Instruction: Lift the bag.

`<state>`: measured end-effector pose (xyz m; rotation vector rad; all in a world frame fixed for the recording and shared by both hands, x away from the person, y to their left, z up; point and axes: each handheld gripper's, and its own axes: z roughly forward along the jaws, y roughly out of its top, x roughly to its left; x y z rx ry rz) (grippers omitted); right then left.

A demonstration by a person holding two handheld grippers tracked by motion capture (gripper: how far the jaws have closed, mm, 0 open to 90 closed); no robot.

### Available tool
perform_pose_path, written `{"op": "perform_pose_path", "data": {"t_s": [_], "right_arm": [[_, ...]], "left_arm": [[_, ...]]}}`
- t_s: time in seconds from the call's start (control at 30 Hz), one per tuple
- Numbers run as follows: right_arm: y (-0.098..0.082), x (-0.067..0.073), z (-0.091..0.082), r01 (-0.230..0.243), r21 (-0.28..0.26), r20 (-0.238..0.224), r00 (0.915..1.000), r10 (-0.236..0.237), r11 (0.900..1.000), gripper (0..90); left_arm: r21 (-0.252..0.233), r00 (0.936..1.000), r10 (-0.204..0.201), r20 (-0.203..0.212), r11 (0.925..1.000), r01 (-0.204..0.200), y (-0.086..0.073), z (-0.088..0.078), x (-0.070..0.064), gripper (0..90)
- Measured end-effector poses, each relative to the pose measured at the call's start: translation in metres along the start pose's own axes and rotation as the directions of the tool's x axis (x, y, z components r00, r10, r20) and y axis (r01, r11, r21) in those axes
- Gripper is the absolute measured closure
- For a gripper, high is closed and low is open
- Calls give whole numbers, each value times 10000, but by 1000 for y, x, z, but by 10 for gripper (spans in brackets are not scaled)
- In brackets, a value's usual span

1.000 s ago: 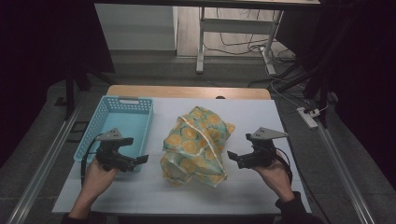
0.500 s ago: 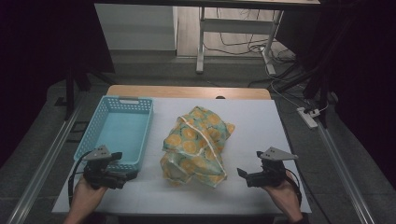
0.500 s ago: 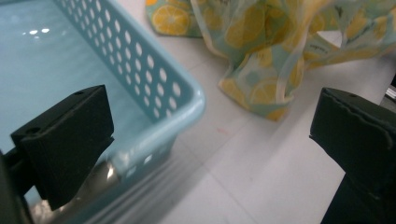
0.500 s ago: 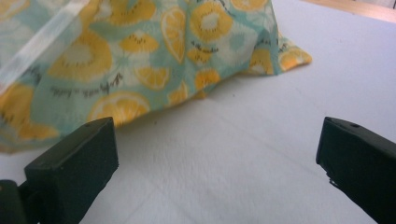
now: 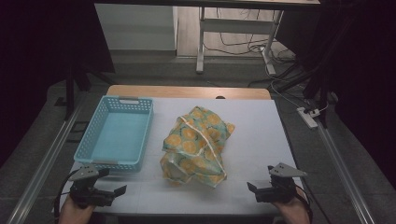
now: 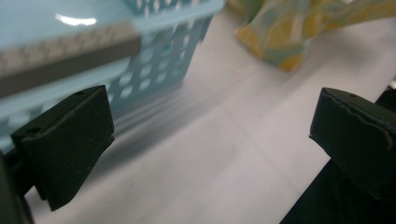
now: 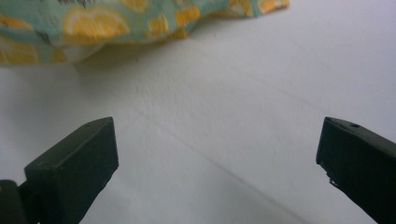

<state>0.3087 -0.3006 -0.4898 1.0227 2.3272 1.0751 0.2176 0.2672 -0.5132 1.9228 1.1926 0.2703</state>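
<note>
The lemon-print cloth (image 5: 196, 144) lies crumpled at the centre of the frame on the white tabletop (image 5: 261, 130), just right of the empty blue basket (image 5: 116, 133). The left gripper (image 5: 114, 192) and the right gripper (image 5: 252, 189) sit at the lower corners, jaws spread and grasping nothing, well apart from the cloth, probably parked at rest.

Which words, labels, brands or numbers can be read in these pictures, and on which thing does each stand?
None can be read.
The cloth carries printed lemon slices; small dark marks on it in the right gripper view are too blurred to read.
The blue basket shows a grey strip on its rim, with no legible text.
</note>
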Motion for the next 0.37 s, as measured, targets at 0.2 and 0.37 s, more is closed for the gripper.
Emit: {"op": "perform_pose_path", "data": {"t_s": [0.2, 0.37], "right_arm": [[-17, -4, -3, -405, 525, -15, 9992, 406, 9978, 0], [-23, -7, -3, -641, 661, -63, 9979, 647, 9958, 0]], "left_arm": [[670, 9976, 83, -692, 9977, -36, -9, 2, 1, 0], [781, 9975, -142, -691, 9968, 196, -8, 4, 3, 0]]}}
